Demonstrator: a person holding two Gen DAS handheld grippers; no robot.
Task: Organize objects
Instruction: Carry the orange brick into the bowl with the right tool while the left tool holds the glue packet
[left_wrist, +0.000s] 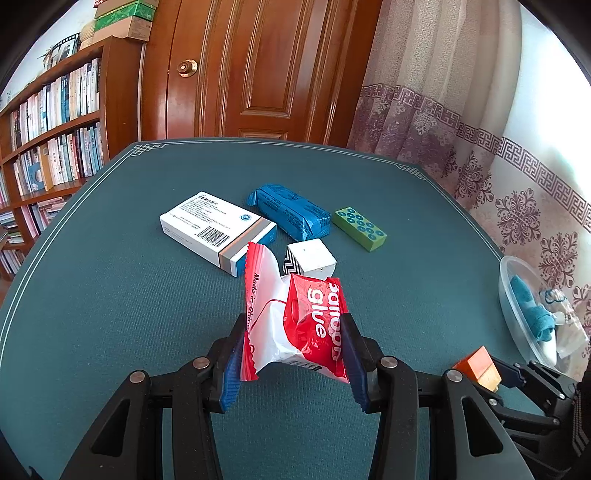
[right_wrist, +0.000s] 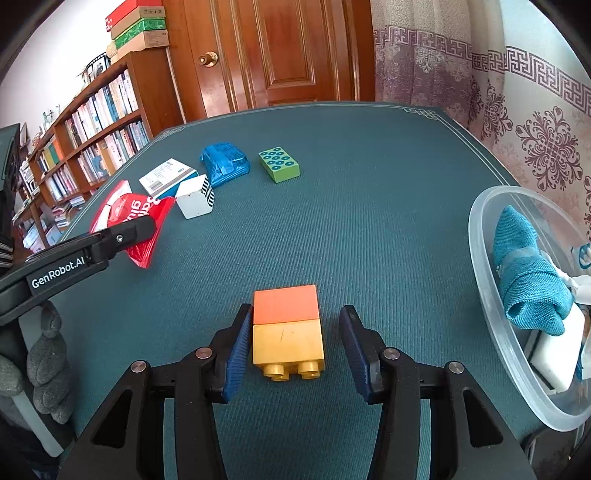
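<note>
Left gripper (left_wrist: 295, 347) clamps red-white glue packet (left_wrist: 295, 321); right gripper (right_wrist: 291, 347) jaws spread around orange-yellow brick stack (right_wrist: 286, 328), left pad touching or nearly, right pad clear.
Only right view shows clear bowl (right_wrist: 480, 258) contents well: teal cloth (right_wrist: 528, 280), white item. Left view shows medicine box (left_wrist: 218, 230) barcode. Teal table mat (right_wrist: 369, 221); wooden door (right_wrist: 280, 51), bookshelf (right_wrist: 92, 129), patterned curtain (right_wrist: 517, 110).

on the red-and-white packet (left_wrist: 295, 325) i read "glue" in white letters, and "made in" along its white edge; the rest is cut off. the left gripper (right_wrist: 122, 236) arm carries "genrobot.ai". print on the white box (left_wrist: 218, 230) is too small to read.
</note>
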